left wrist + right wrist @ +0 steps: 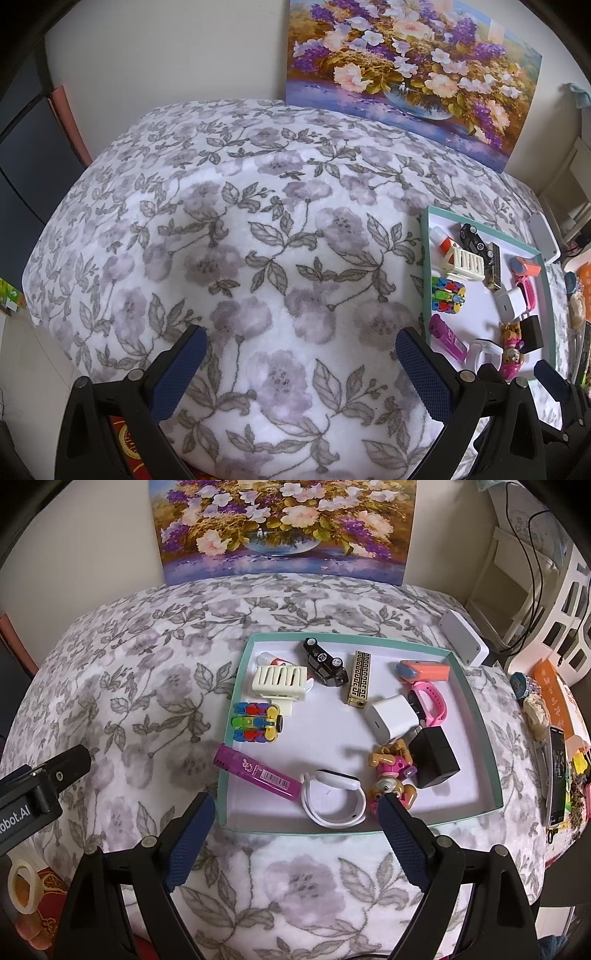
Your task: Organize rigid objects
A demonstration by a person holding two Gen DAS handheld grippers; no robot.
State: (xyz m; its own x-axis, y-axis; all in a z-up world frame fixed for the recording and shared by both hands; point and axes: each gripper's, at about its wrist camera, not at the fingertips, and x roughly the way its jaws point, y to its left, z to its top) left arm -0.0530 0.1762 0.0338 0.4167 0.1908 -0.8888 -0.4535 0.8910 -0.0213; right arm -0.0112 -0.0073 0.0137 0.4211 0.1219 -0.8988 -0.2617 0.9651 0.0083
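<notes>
The teal-rimmed tray [480, 716] lay on the floral blanket [147, 686], right of centre. It held a black toy car [327, 661], a white charger [389, 716], a black cube [436, 757], a magenta marker [258, 771], a white wristband [332, 797] and a pink watch [430, 701]. The right gripper [295, 834] stood wide open, empty, at the tray's near rim. The left gripper [299, 354] was wide open over bare blanket.

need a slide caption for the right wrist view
Open right gripper hovers at the near edge of a teal tray of small toys, chargers and wristbands on a floral blanket.
</notes>
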